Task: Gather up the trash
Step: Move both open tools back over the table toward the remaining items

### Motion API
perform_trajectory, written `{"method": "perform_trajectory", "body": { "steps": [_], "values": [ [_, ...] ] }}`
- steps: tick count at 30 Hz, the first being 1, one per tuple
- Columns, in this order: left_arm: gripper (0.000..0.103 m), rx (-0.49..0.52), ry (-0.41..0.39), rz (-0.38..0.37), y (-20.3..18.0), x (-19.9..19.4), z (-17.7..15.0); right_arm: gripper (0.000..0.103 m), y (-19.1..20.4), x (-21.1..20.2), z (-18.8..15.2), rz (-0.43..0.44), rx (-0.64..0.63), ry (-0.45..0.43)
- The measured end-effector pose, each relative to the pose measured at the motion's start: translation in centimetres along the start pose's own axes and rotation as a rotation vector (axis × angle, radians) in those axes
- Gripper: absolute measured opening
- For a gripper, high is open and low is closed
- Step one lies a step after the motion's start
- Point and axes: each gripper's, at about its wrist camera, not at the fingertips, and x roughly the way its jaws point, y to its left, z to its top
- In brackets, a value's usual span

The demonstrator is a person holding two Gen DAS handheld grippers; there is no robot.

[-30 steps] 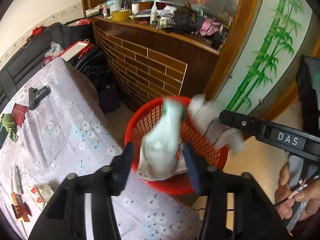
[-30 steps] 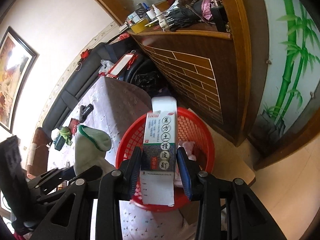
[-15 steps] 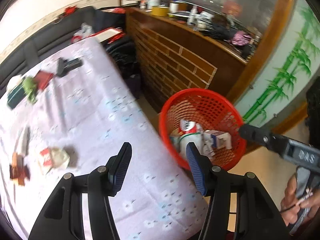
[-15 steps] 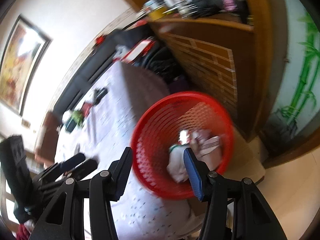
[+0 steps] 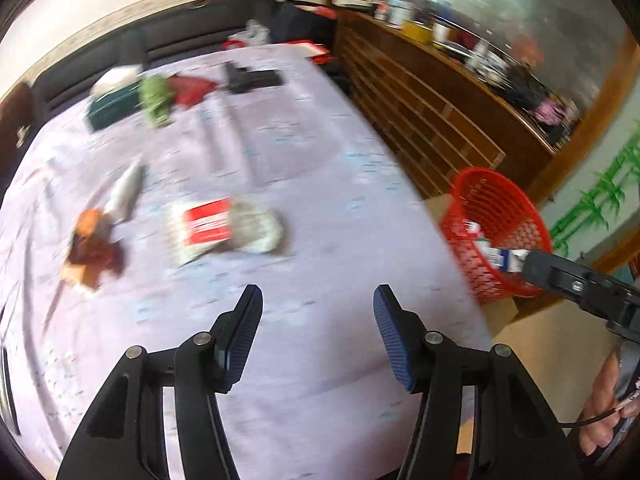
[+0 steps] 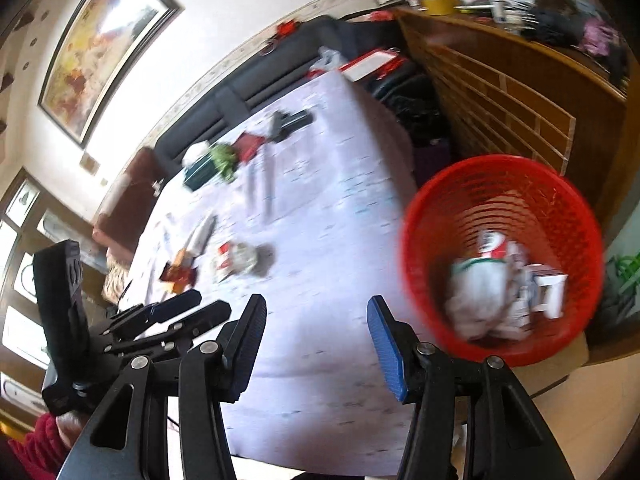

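A red mesh basket (image 6: 552,196) stands on the floor beside the table, holding a white sock and a small carton (image 6: 548,290); it also shows in the left wrist view (image 5: 486,188). My left gripper (image 5: 318,336) is open and empty above the near part of the table. My right gripper (image 6: 316,340) is open and empty, left of the basket. On the lilac tablecloth (image 5: 304,152) lie a crumpled white wad with a red-and-white pack (image 5: 224,226), an orange-brown wrapper (image 5: 94,250) and a white tube (image 5: 124,192).
Farther back on the table are a green toy (image 5: 156,98), a dark green box (image 5: 112,108), a red packet (image 5: 192,88) and a black object (image 5: 252,78). A dark sofa (image 5: 180,40) runs behind. A wooden counter (image 5: 460,80) stands right.
Both grippers opened and let the sock and the carton fall into the basket. Both then swung left, away from the basket and over the table.
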Motion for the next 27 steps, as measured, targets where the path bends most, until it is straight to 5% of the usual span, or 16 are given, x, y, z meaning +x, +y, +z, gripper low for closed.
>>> {"method": "perform_trajectory", "body": {
  "steps": [10,14,24,27],
  "values": [
    [0.057,-0.276,-0.022,0.113,17.8,-1.4,-1.3,0.057,7.1,3.8,-1.9,-0.022,-0.054,0.042],
    [0.057,-0.304,-0.014,0.129,22.1,-0.1,-0.4,0.057,8.6,5.0,-2.1,-0.037,-0.058,0.05],
    [0.054,-0.261,0.01,0.103,23.2,5.1,1.9,0.057,10.2,6.9,-2.0,-0.089,-0.063,0.069],
    [0.04,-0.247,0.018,0.109,22.8,6.4,2.6,0.057,10.0,7.0,-1.9,-0.106,-0.057,0.075]
  ]
}}
